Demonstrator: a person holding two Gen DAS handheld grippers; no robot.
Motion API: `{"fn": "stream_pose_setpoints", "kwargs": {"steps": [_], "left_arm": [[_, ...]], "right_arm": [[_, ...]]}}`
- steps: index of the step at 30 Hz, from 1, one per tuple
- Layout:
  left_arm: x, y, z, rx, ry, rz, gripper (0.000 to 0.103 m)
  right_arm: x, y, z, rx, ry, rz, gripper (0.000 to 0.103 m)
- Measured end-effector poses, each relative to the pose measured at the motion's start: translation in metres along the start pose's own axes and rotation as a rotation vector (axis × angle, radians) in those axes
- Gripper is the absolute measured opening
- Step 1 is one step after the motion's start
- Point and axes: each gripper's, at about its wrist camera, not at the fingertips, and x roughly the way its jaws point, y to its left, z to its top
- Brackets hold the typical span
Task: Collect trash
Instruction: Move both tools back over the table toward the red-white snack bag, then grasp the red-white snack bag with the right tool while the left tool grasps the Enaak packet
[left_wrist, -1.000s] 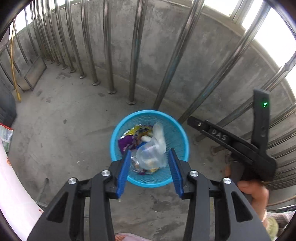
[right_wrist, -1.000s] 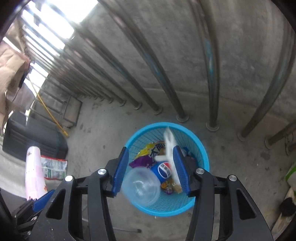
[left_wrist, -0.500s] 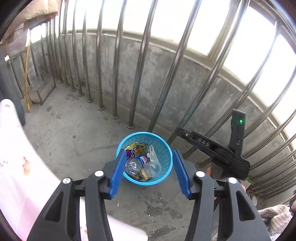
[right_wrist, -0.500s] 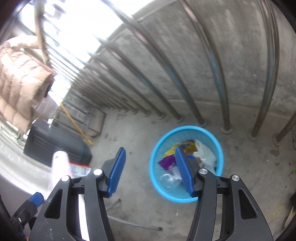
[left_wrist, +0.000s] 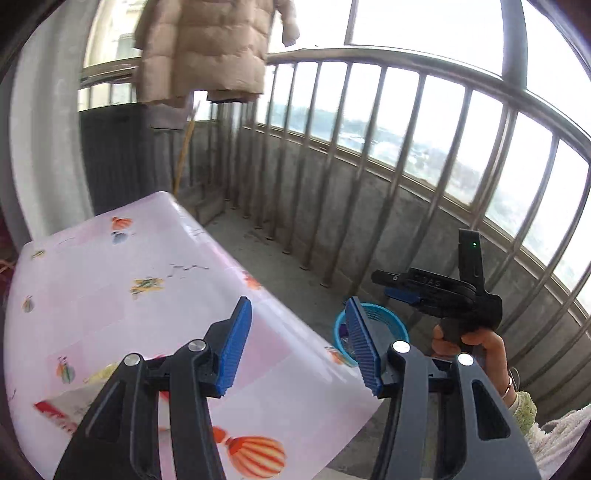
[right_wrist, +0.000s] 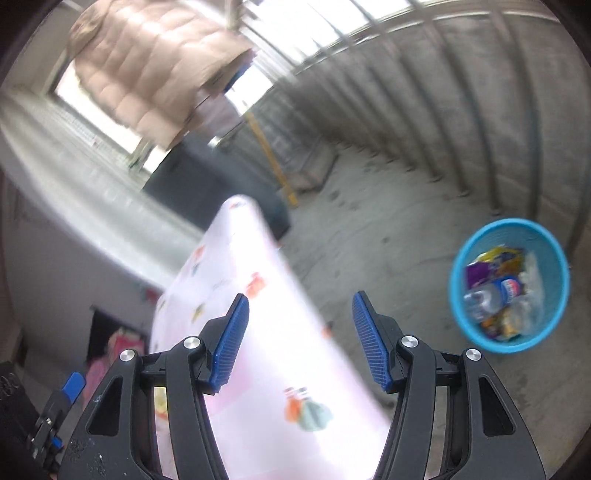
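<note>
Between drops: left gripper (left_wrist: 301, 343) and right gripper (right_wrist: 299, 341) fingers parted, empty, just been widening; round blue plastic trash basket (right_wrist: 554, 266) sits full on far-right floor; next, seek trash on pink-patterned worktop (left_wrist: 110, 273).

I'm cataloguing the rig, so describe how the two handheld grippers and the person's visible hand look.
Both the left gripper and the right gripper have black angular frames, silver round pivot bolts and ribbed blue pads. In the left wrist view the right gripper shows faint lettering and a small green light. The right hand wears a bracelet and a fuzzy pale-green cuff.
</note>
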Motion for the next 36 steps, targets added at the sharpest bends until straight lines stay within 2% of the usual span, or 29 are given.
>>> {"fn": "stream_pose_setpoints", "kwargs": {"steps": [6, 9, 11, 15, 17, 20, 23, 25, 29, 31, 36], "left_arm": [[-0.09, 0.095, -0.035, -0.204, -0.159, 0.228, 0.051], [-0.114, 0.143, -0.053, -0.316, -0.189, 0.328, 0.051], [-0.12, 0.167, -0.065, -0.385, -0.197, 0.365, 0.051], [-0.123, 0.203, -0.088, -0.495, -0.201, 0.368, 0.051], [-0.121, 0.213, -0.097, -0.525, -0.188, 0.361, 0.047], [-0.121, 0.226, -0.109, -0.561, -0.173, 0.336, 0.042], [-0.118, 0.233, -0.117, -0.586, -0.166, 0.31, 0.04], [-0.115, 0.235, -0.12, -0.594, -0.16, 0.289, 0.039], [-0.105, 0.235, -0.123, -0.593, -0.138, 0.249, 0.038], [-0.098, 0.233, -0.126, -0.589, -0.116, 0.232, 0.037], [-0.083, 0.228, -0.139, -0.597, -0.058, 0.206, 0.036]], "right_arm": [[0.034, 0.075, -0.013, -0.141, 0.137, 0.149, 0.051], [0.057, 0.113, -0.021, -0.197, 0.215, 0.216, 0.047], [0.074, 0.14, -0.029, -0.242, 0.264, 0.24, 0.045], [0.114, 0.175, -0.045, -0.301, 0.362, 0.286, 0.041], [0.125, 0.186, -0.058, -0.32, 0.432, 0.314, 0.038], [0.124, 0.21, -0.096, -0.44, 0.568, 0.39, 0.038], [0.112, 0.223, -0.134, -0.599, 0.643, 0.404, 0.038], [0.108, 0.224, -0.159, -0.651, 0.713, 0.41, 0.038], [0.103, 0.215, -0.2, -0.743, 0.8, 0.348, 0.038], [0.104, 0.207, -0.21, -0.74, 0.826, 0.306, 0.038], [0.108, 0.183, -0.202, -0.675, 0.823, 0.196, 0.038]]}}
